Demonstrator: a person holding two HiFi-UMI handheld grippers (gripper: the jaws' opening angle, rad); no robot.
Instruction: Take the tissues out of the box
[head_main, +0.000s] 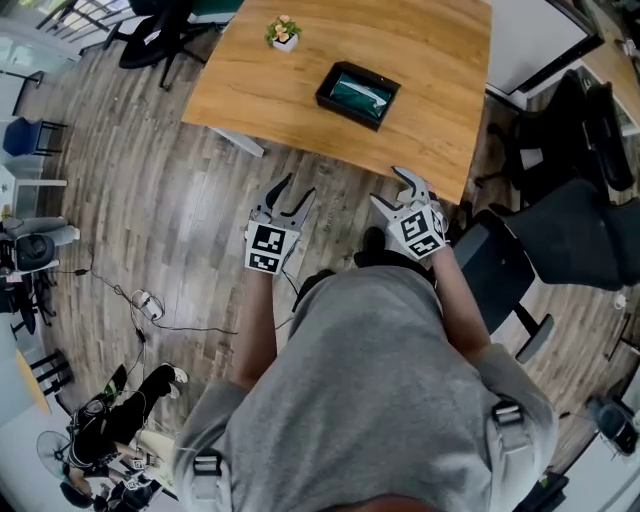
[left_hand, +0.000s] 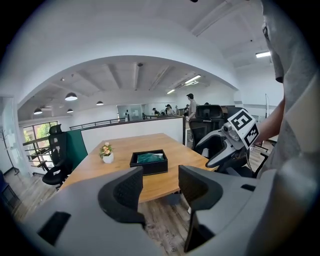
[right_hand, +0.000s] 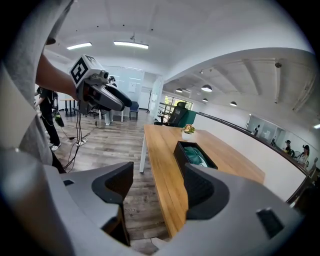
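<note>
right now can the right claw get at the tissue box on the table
Probably not yet: the right claw, open, is held short of the table edge, while the box sits further in. Nothing stands between them, so the way looks free.

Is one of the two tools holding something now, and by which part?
Nothing is held. The left tool and the right tool are both open and empty; the tissue box sits untouched on the table.

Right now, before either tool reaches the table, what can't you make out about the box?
Box contents: head view, too small; only a teal mass, tissue or not unclear.
Box's near end: right gripper view, hidden behind the right tool.
Box's depth: left gripper view, hidden by its own front wall.
</note>
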